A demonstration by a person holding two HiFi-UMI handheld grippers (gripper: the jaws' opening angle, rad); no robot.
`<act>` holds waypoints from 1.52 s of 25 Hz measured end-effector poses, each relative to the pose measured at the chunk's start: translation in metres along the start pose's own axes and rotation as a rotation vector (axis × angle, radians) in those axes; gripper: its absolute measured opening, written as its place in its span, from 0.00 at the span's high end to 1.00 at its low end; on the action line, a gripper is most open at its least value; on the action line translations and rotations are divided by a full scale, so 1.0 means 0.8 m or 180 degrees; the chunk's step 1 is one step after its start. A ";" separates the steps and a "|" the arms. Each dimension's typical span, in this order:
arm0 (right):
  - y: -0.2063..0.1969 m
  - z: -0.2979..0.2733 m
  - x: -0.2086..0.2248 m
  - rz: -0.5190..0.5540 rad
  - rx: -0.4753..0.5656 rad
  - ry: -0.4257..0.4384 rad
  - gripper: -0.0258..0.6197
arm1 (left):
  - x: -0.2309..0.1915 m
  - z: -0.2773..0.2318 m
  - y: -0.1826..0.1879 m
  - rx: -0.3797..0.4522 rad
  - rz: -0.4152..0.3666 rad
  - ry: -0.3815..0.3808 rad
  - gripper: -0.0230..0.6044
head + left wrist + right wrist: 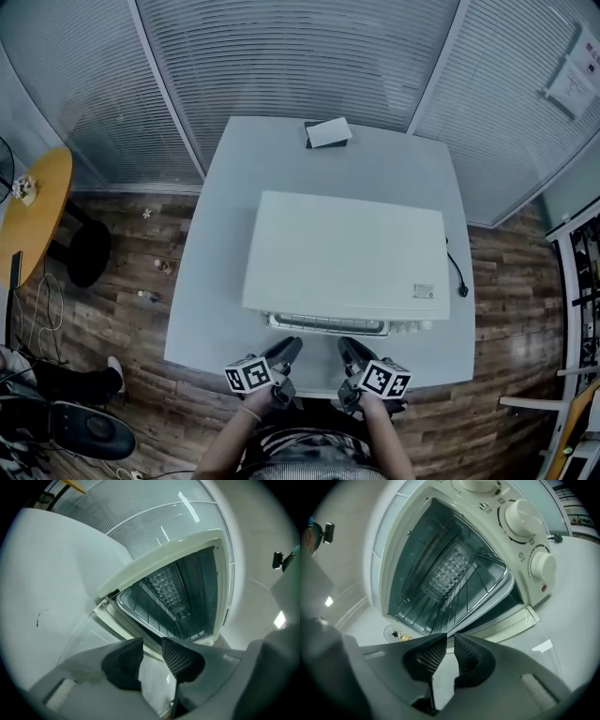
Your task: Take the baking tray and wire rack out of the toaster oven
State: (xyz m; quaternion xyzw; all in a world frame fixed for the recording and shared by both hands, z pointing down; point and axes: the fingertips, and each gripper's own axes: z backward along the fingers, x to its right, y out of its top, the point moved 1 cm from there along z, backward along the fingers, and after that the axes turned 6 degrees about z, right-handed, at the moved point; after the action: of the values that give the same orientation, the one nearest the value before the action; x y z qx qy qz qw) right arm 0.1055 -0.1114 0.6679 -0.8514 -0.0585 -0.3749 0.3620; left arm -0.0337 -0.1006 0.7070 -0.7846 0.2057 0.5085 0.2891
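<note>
Removal is all ahead of you: the toaster oven (342, 258) on the tabletop (223, 281) stands open with the baking tray (499, 595) and wire rack (465, 591) inside, while your left hand-held gripper (151, 651) and right hand-held gripper (450, 643) hover at its mouth, jaws slightly parted and empty.

In the head view's centre the toaster oven (342, 258) sits on the table (211, 281), wire rack (461, 595) over baking tray (505, 582) inside it, left gripper (292, 344) and right gripper (345, 345) side by side just below, a small box (327, 132) behind.
</note>
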 end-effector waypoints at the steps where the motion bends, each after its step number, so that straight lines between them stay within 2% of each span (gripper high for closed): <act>1: 0.001 -0.001 0.000 -0.0069 0.0015 0.0010 0.87 | -0.002 0.001 0.002 0.0004 0.0007 0.0013 0.78; 3: 0.004 -0.003 0.003 -0.0193 0.0073 0.0021 0.84 | 0.000 0.001 0.006 0.0031 0.0011 -0.0012 0.78; 8: 0.008 -0.005 0.005 -0.0268 0.0146 0.0093 0.83 | 0.004 0.002 0.010 0.0042 0.0113 -0.0065 0.78; 14: 0.009 -0.004 0.001 -0.0276 0.0196 0.0182 0.86 | 0.006 0.003 0.013 0.0000 0.0256 -0.0165 0.78; 19: 0.009 0.002 -0.004 -0.0368 0.0272 0.0262 0.88 | 0.001 0.003 0.015 0.0054 0.0515 -0.0283 0.78; 27: 0.010 0.011 -0.012 -0.0500 0.0348 0.0335 0.91 | 0.009 -0.006 0.011 -0.0005 0.0499 -0.0444 0.78; 32: 0.006 0.016 -0.016 -0.0507 0.0351 0.0351 0.91 | 0.014 -0.007 0.017 0.0119 0.0693 -0.0608 0.78; 38: -0.003 0.023 -0.020 -0.0534 0.0330 0.0348 0.92 | 0.015 -0.001 0.013 0.0130 0.0853 -0.0738 0.85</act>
State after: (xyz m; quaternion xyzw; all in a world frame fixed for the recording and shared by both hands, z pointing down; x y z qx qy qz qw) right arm 0.1042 -0.0950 0.6498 -0.8020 -0.1290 -0.4463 0.3755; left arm -0.0343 -0.1093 0.6937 -0.6802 0.2841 0.6252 0.2564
